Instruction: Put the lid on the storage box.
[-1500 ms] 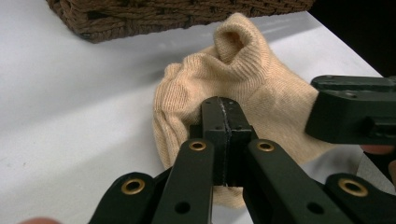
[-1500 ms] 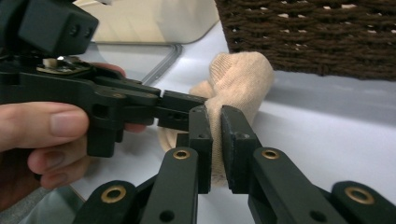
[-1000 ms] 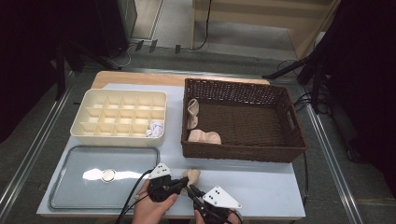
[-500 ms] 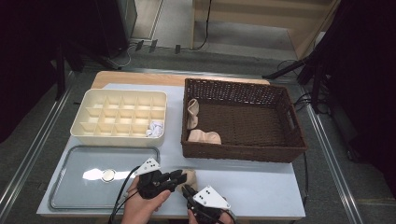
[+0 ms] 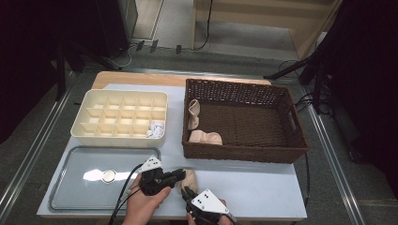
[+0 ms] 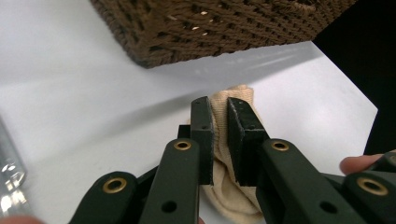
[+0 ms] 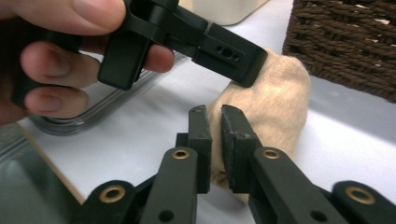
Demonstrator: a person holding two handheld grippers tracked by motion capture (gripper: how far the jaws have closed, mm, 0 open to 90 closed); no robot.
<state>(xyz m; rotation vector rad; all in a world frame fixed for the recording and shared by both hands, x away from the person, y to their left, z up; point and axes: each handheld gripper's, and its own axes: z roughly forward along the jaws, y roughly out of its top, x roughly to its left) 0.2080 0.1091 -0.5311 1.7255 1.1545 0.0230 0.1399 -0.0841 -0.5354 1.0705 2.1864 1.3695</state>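
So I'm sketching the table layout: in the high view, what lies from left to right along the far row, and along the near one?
Far row: compartment box → wicker basket. Near row: metal tray → left tongs → beige sock.

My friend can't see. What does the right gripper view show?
The right claw pinches a beige sock on the white table. The left claw, held by a hand, grips the sock's top, with a brown basket behind.

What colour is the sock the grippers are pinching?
The sock is beige, clearest in the right gripper view.
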